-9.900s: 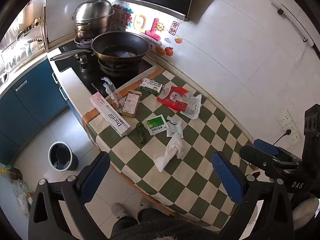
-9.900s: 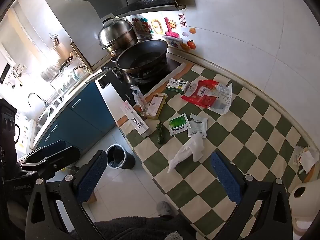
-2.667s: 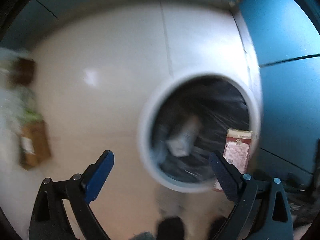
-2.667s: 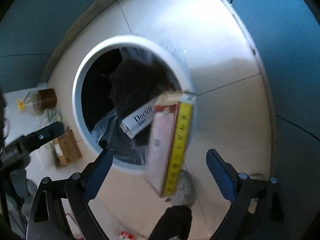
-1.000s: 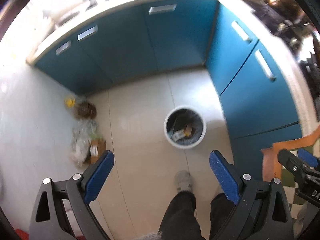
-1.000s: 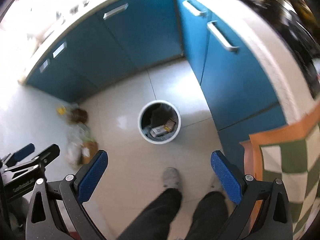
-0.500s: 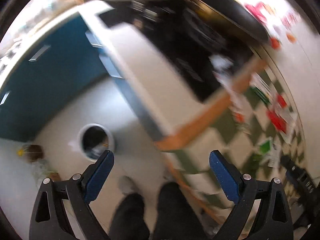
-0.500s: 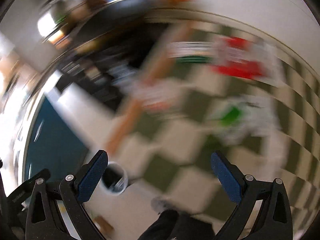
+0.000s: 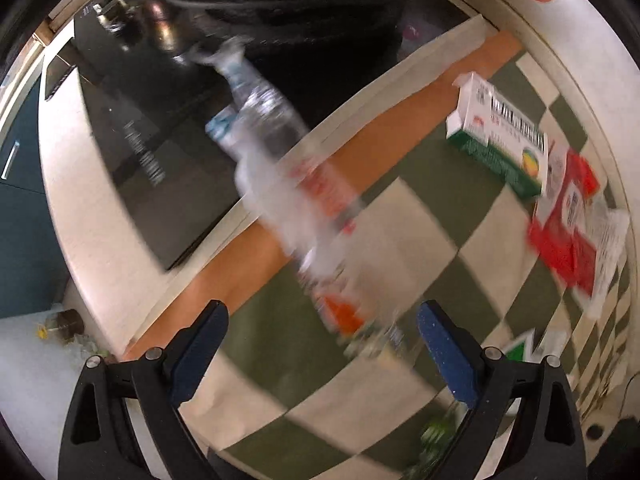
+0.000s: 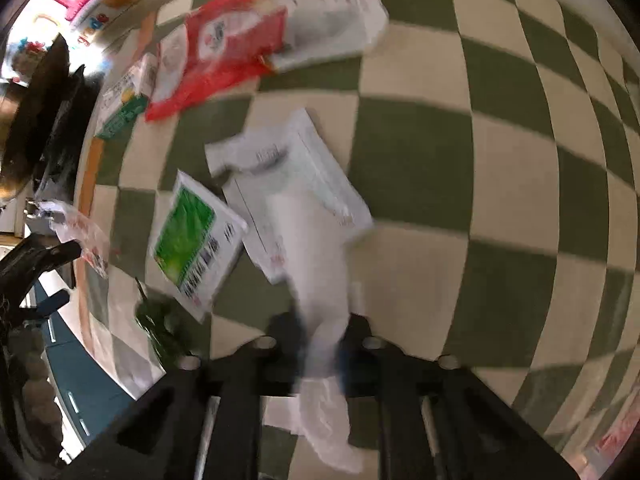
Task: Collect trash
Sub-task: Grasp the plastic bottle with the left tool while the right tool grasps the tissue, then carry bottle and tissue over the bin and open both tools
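right claw (image 10: 320, 344) is clamped on the white tissue (image 10: 316, 280) bottom center, left claw (image 9: 320, 344) spread apart over a clear wrapper (image 9: 280, 184) mid frame. red packet (image 10: 224, 48), green sachet (image 10: 192, 236) still sit on the surface (image 10: 500, 160), so plenty left

On the checkered tablecloth (image 10: 500, 160), the right half lies bare and passable. To the left crowd a green-and-white packet (image 10: 196, 240), paper sachets (image 10: 296, 184) and, farther off, a red wrapper (image 10: 224, 56). A clear plastic wrapper (image 9: 288, 184) straddles the cloth's edge beside the black cooktop (image 9: 168, 120), with a green-and-white box (image 9: 496, 136) to its right.
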Available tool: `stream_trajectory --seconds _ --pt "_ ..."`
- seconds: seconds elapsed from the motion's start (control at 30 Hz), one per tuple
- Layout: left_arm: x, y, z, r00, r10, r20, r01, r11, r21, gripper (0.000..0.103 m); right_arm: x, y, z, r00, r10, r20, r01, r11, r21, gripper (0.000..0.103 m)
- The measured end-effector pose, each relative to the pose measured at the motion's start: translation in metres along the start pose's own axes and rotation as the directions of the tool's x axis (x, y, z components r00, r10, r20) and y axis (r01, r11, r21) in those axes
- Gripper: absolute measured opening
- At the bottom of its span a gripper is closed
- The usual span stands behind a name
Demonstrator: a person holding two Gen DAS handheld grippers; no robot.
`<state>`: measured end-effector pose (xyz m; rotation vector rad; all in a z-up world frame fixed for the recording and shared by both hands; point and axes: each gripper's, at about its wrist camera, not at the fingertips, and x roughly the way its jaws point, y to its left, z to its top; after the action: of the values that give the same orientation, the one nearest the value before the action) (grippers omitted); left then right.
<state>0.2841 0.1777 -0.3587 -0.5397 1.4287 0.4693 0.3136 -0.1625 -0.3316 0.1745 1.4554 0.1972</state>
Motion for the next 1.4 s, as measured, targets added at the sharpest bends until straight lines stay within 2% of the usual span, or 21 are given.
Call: stream_trajectory --seconds 0.03,0.07,0.1,0.13,0.17,0.23,0.33,0.47,0.57,0.7,0.8,0.93,1.1,1.2,1.27,1.4 --pt "0.001 -0.002 0.004 1.0 0.001 0.005 -0.001 1.0 -0.007 0.084 -0.004 0.0 0.005 1.0 -0.001 0.019 0.001 1.0 -0.01 0.009" --pt "0.006 -0.008 0.01 1.0 0.0 0.006 0.0 1.0 -0.013 0.071 -0.009 -0.001 0.012 0.999 0.001 0.037 0.0 1.0 -0.016 0.009" --pt "0.007 -0.01 0.014 1.0 -0.003 0.005 0.003 1.0 -0.012 0.049 -0.011 -0.004 0.018 0.999 0.005 0.049 -0.004 1.0 -0.017 0.008" --pt "0.01 -0.013 0.016 1.0 -0.002 0.004 0.002 1.0 -0.005 0.033 -0.015 -0.007 0.023 0.998 0.006 0.058 -0.005 1.0 -0.019 0.008" --pt "0.011 -0.015 0.017 1.0 0.001 0.002 -0.001 1.0 0.004 0.012 -0.019 -0.009 0.029 0.998 0.006 0.07 -0.004 1.0 -0.021 0.008" --pt "0.011 -0.017 0.017 1.0 0.017 0.014 -0.017 0.999 0.033 0.005 -0.024 -0.012 0.036 0.996 0.009 0.084 -0.007 1.0 -0.021 0.008" --pt "0.006 -0.023 0.009 0.998 0.041 0.047 -0.045 0.996 0.079 0.002 -0.031 -0.016 0.041 0.995 0.021 0.101 -0.019 1.0 -0.019 0.008" --pt "-0.02 -0.018 -0.011 0.992 0.046 0.115 -0.061 0.989 0.137 0.001 -0.044 0.001 0.041 0.989 0.055 0.135 -0.051 0.998 -0.034 0.007" --pt "-0.047 -0.003 -0.028 0.986 0.025 0.164 -0.051 0.987 0.155 0.001 -0.057 0.023 0.038 0.983 0.095 0.16 -0.086 0.994 -0.063 0.007" --pt "-0.081 0.036 -0.045 0.977 -0.002 0.215 -0.027 0.991 0.13 0.001 -0.083 0.06 0.028 0.968 0.18 0.175 -0.159 0.979 -0.128 0.007" --pt "-0.101 0.076 -0.058 0.969 -0.015 0.246 -0.004 0.997 0.079 0.001 -0.098 0.098 0.014 0.957 0.24 0.164 -0.207 0.959 -0.195 0.007" --pt "-0.122 0.135 -0.082 0.96 -0.012 0.281 0.014 1.0 -0.004 0.001 -0.104 0.157 -0.016 0.944 0.314 0.106 -0.272 0.917 -0.292 0.007" --pt "-0.14 0.238 -0.114 0.958 0.008 0.287 0.035 0.989 -0.147 0.001 -0.078 0.258 -0.071 0.928 0.372 -0.033 -0.352 0.842 -0.408 0.007" --pt "-0.129 0.302 -0.132 0.966 0.035 0.257 0.03 0.97 -0.243 0.001 -0.045 0.314 -0.114 0.919 0.373 -0.131 -0.389 0.795 -0.466 0.006" --pt "-0.111 0.349 -0.147 0.974 0.035 0.222 0.039 0.947 -0.319 0.001 -0.017 0.348 -0.144 0.913 0.362 -0.188 -0.407 0.766 -0.498 0.006" --pt "-0.051 0.429 -0.171 0.992 -0.002 0.129 0.061 0.89 -0.451 0.001 0.054 0.406 -0.205 0.909 0.304 -0.285 -0.415 0.728 -0.546 0.006"
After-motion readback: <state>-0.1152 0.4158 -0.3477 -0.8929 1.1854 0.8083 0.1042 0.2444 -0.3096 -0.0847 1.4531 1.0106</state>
